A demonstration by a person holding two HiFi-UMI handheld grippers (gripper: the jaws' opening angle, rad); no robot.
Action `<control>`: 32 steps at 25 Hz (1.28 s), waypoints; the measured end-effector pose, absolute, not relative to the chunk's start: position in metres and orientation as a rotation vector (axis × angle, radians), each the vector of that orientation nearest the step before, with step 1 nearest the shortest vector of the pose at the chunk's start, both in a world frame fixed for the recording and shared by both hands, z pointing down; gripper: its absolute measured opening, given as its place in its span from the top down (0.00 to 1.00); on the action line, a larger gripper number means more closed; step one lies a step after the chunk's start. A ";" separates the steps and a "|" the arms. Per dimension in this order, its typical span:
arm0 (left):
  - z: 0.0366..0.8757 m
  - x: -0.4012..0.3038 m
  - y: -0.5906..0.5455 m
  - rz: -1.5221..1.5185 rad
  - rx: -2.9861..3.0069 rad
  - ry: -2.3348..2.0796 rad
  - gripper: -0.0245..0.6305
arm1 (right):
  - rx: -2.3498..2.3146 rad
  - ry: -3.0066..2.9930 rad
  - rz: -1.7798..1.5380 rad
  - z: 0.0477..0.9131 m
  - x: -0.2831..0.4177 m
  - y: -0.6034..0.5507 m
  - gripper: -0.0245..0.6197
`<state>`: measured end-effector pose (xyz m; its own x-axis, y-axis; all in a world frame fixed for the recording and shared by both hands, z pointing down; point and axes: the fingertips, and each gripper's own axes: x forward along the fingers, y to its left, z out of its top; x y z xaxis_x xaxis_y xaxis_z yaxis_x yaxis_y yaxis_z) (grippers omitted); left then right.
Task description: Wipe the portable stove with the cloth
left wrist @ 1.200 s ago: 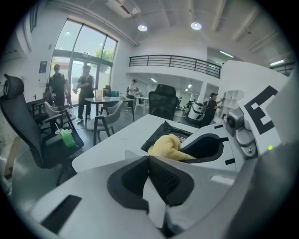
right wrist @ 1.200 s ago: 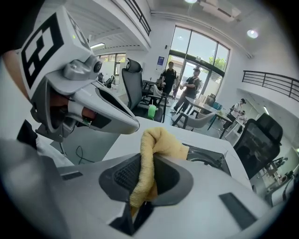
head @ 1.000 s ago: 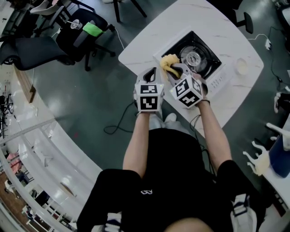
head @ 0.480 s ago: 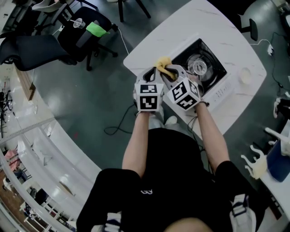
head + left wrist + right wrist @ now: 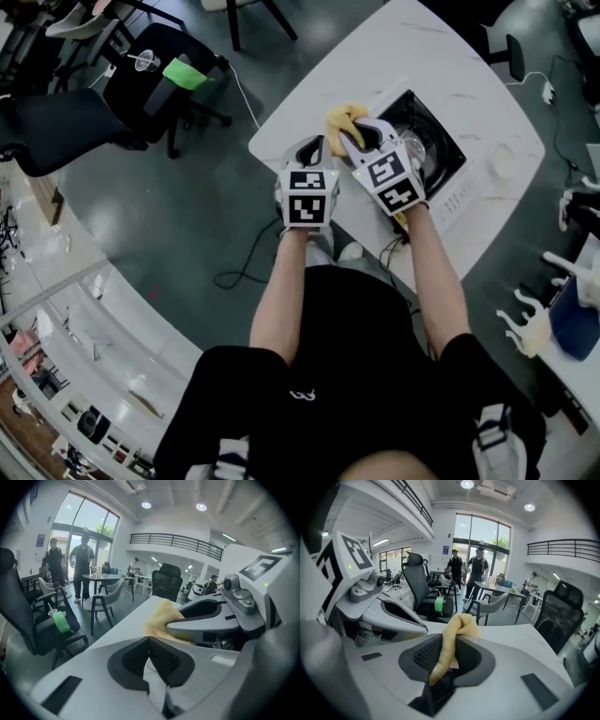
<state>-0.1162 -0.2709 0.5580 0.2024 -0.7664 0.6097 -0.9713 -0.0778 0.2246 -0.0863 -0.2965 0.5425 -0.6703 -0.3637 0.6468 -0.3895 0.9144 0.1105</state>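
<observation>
Right gripper (image 5: 443,654) jaws clamp the yellow cloth (image 5: 341,117) at the portable stove (image 5: 441,142) corner; left gripper (image 5: 149,641) jaws are closed and empty.

The person wears a black short-sleeved T-shirt (image 5: 347,375) with a small white mark on the chest, and pale shoes (image 5: 342,251). Each hand has a light grey moulded-plastic gripper, the left gripper (image 5: 312,145) and the right gripper (image 5: 359,131), and each one is topped by a white cube printed with black square markers. Dark ribbed pads (image 5: 424,656) line the jaws. On the right one's casing sit a round grey screw knob (image 5: 233,584) and a tiny green light (image 5: 266,584).
</observation>
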 end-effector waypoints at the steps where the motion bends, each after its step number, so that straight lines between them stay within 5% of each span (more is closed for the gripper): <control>1: 0.558 -0.116 -0.276 0.449 1.904 -1.602 0.97 | 0.558 -2.369 0.067 0.541 -0.085 -0.301 0.85; 22: 0.569 -0.144 -0.362 0.371 1.936 -1.448 0.97 | 1.022 -1.999 0.137 0.565 -0.004 -0.404 0.87; 32: 0.553 -0.102 -0.374 0.387 2.076 -1.283 0.97 | 1.284 -1.922 0.164 0.536 0.048 -0.464 0.87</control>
<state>-0.1020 -0.3744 0.5533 0.4755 -0.6807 0.5573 -0.8754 -0.3028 0.3769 0.0478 -0.4637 0.5363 -0.1638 -0.7195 0.6749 -0.8237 0.4763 0.3078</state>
